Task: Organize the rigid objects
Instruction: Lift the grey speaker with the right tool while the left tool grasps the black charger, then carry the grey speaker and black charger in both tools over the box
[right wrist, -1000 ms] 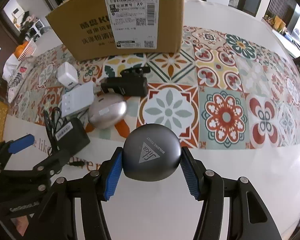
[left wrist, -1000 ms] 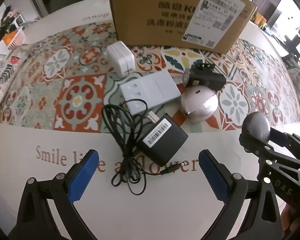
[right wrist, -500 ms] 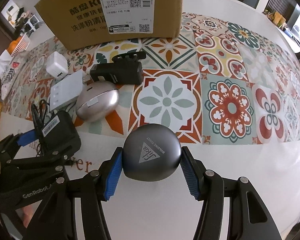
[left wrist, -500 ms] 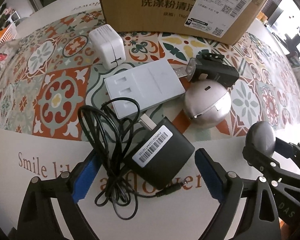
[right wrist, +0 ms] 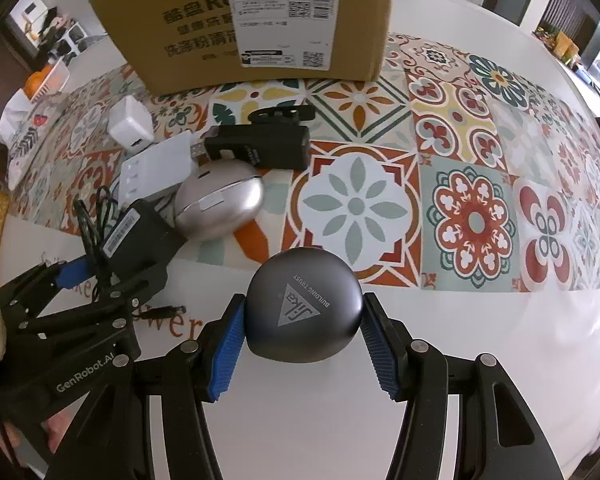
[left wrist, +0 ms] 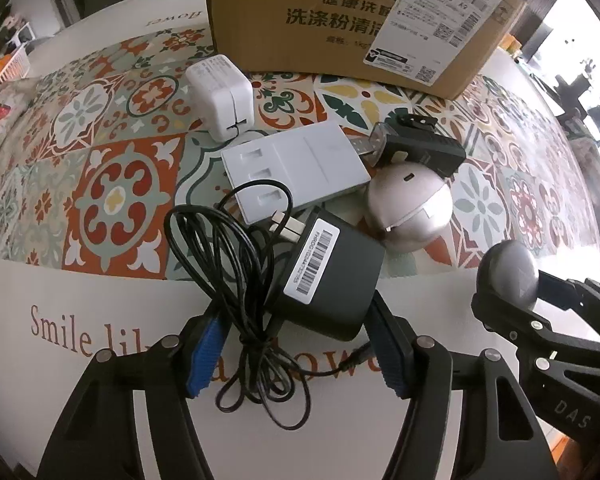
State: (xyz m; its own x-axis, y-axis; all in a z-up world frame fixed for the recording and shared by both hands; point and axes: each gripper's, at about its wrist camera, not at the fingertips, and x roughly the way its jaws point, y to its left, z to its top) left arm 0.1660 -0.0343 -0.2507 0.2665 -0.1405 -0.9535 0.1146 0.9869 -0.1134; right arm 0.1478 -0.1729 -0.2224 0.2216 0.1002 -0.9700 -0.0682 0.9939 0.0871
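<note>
Left wrist view, L to R: at upper left centre we see a white charger cube standing on the patterned tablecloth, just below the cardboard box that fills the top of the frame. Right of it, mid frame, a flat white plug block lies partly under the cable loops. At centre, the black power adapter w/ barcode sticker sits between the blue pads of our left gripper; its jaws have just been closing, now narrow around the adapter and its bundled black cable. The right pad meets the adapter's edge and the left pad is at the cable, but we can't tell if the grip is firm. Right of centre: silver egg-shaped case, w/ a black USB device just behind it.

Right wrist view: same cluster at left of frame. At lower centre our right gripper has its pads pressed on both sides of a dark grey rounded case w/ a triangle logo, above the white border of the cloth
</note>
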